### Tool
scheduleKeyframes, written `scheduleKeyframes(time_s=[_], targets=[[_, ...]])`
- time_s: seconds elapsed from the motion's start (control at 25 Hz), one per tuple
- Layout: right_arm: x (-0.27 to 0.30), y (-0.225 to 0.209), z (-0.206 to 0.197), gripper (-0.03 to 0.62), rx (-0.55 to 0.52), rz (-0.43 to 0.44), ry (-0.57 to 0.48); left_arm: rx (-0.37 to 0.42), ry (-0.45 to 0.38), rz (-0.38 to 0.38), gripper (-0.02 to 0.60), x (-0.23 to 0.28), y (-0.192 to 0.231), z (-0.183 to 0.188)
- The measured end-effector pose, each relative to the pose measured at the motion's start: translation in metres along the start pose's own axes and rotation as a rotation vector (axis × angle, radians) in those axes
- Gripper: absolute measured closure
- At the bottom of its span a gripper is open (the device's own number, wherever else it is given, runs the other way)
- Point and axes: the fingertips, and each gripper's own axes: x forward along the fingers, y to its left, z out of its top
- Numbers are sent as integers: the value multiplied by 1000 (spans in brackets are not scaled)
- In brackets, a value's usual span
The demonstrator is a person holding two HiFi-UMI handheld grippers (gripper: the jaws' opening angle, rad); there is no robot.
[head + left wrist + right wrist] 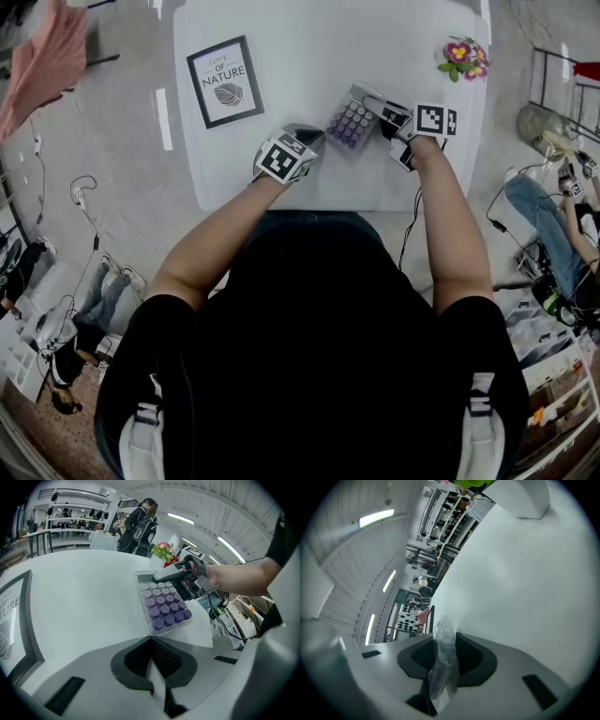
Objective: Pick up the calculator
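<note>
A calculator (350,123) with purple round keys in a clear case lies on the white table (309,47), near its front edge. My right gripper (373,105) comes in from the right and is shut on the calculator's far end. In the left gripper view its fingers (174,575) clamp that end of the calculator (161,604). The clear edge of the calculator (443,641) stands between the pads of my right gripper (443,660) in the right gripper view. My left gripper (314,139) hovers just left of the calculator, apart from it. The left gripper (152,660) is shut with nothing in it.
A framed print (225,82) lies at the table's back left. A small pot of flowers (463,56) stands at the back right. A black cable (409,234) hangs by the front edge. People sit on the floor at both sides; another person (140,524) stands beyond the table.
</note>
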Motion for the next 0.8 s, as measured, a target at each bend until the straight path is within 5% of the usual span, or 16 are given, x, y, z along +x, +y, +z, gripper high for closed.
scheduleKeyframes(time_s=[0.56, 0.8], targets=[[-16, 43, 13, 484, -114, 92, -61, 27, -48, 14, 565, -24, -4, 15], [-33, 59, 10, 484, -81, 67, -87, 47, -73, 29, 565, -44, -9, 21]])
